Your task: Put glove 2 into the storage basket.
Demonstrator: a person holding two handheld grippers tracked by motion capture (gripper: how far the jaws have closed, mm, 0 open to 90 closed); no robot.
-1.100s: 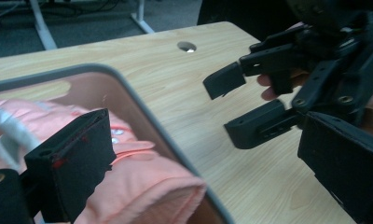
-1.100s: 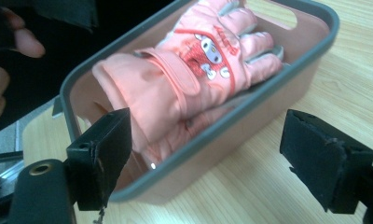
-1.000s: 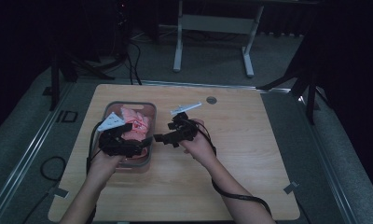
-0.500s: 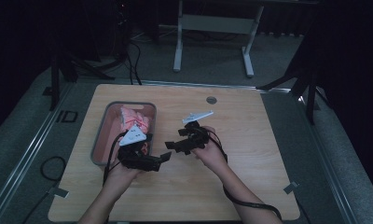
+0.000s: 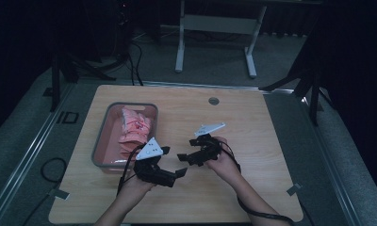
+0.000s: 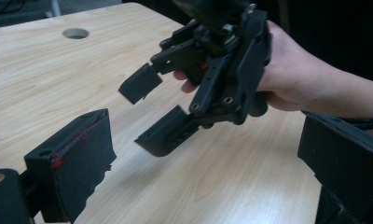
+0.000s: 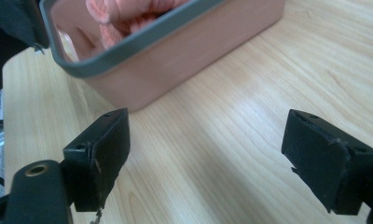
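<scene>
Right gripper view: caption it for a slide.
Open right tool above the wooden table, facing a pink bin of pink cloth.

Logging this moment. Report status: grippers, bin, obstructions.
Left gripper open, empty. Right gripper open, empty. Pink cloth in pink bin. Tabletop between unobstructed.

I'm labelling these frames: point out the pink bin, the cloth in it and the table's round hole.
pink bin [image 5: 102, 141]: high view, left rim.
cloth [image 5: 132, 127]: high view, its middle.
round hole [image 5: 214, 100]: high view, its centre.

My high view looks down on the whole table [image 5: 252, 127]; my gripper views sit low and close over its wood, the right sharing the bin [image 7: 175, 60] at upper left.
</scene>
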